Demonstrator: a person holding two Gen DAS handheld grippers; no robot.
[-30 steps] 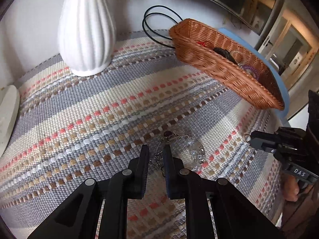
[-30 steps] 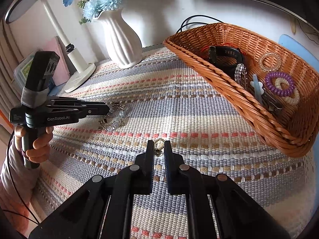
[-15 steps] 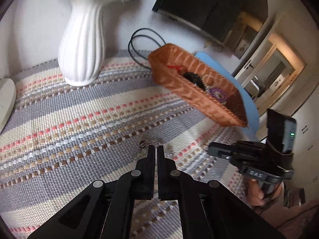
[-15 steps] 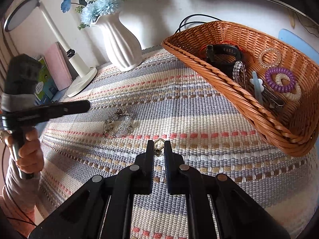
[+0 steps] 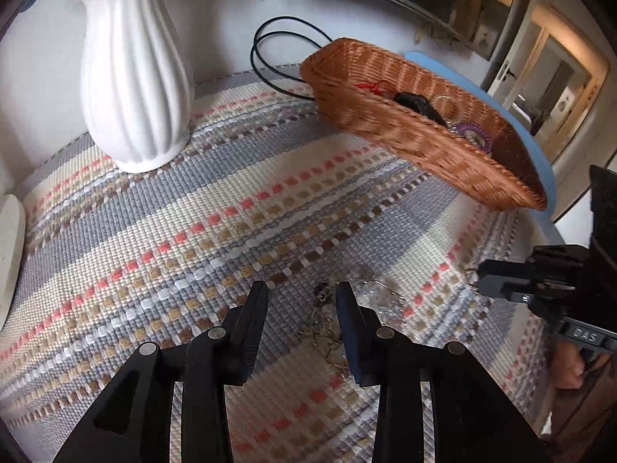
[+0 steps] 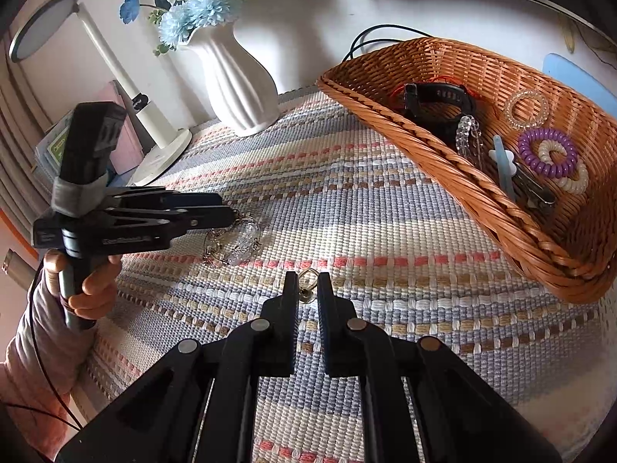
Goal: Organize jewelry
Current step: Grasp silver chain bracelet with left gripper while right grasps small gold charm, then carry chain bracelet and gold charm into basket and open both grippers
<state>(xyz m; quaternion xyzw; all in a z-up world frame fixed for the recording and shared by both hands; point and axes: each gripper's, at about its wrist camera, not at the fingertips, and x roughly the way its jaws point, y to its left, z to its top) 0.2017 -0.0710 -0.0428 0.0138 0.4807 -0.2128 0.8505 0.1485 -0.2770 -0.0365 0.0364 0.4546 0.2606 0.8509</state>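
Note:
A clear-bead and chain bracelet (image 5: 372, 297) (image 6: 235, 241) lies on the striped woven mat (image 5: 231, 208). My left gripper (image 5: 302, 295) (image 6: 231, 214) hovers low over it, jaws opening. The chain end sits between the fingers and beside the right one, and the pads do not press on it. My right gripper (image 6: 307, 281) (image 5: 482, 281) is shut on a small gold earring (image 6: 307, 283) just above the mat. The wicker basket (image 6: 443, 162) (image 5: 405, 139) at the right holds a black watch (image 6: 435, 102), hair coils, clips and a clear bracelet.
A white ribbed vase (image 5: 131, 69) (image 6: 235, 85) with flowers stands at the back of the mat. A white desk lamp (image 6: 154, 146) and some boxes sit to the left. A black cable (image 5: 277, 50) loops behind the basket. A hand (image 6: 88, 281) holds the left gripper.
The left gripper shut and pulled back from the bracelet, and has now come down over it again with its jaws apart. The bracelet still lies on the mat. The right gripper has kept still.

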